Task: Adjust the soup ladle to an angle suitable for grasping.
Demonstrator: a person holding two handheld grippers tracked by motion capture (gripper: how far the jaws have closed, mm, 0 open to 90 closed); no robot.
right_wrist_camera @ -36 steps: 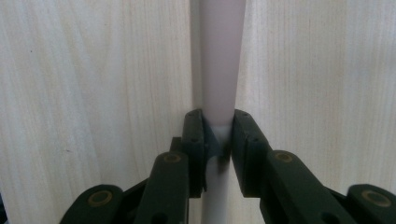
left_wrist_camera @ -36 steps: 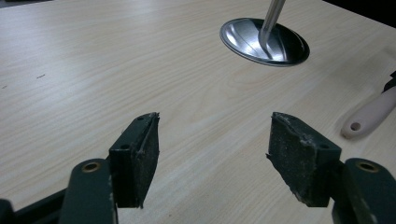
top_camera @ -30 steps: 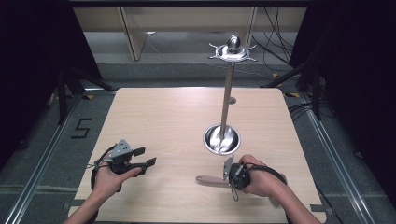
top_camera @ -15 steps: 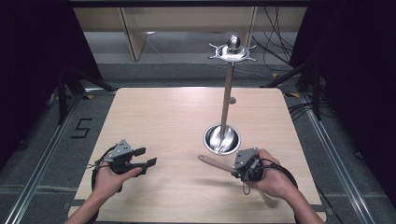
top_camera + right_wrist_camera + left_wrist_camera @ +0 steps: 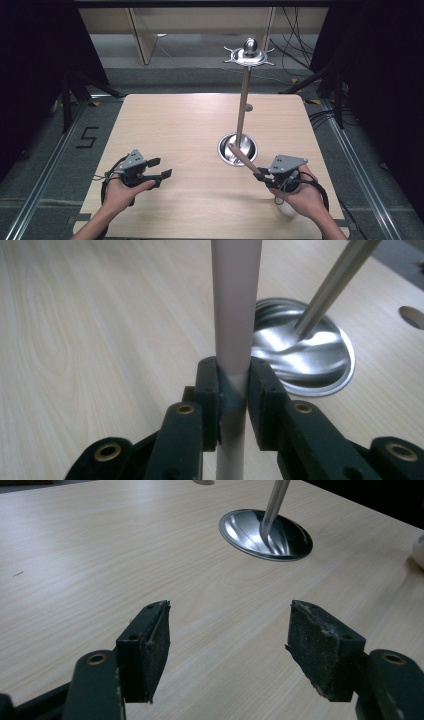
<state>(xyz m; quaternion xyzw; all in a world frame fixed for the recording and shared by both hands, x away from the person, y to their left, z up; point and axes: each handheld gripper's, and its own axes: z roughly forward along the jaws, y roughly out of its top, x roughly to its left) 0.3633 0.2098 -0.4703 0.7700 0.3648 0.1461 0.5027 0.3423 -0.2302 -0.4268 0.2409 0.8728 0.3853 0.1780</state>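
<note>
- We are clamping our right gripper (image 5: 265,174) on a pale rod (image 5: 244,160), now swung up off the table (image 5: 170,120) toward the metal stand (image 5: 243,107), likely for mounting.
- We are holding our left gripper (image 5: 161,169) open, empty.
- The stand's shiny base dish (image 5: 327,365) is carrying only its pole.

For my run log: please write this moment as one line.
left gripper: open, empty | right gripper: shut on pale wooden stick | round shiny metal stand base: on table
</note>
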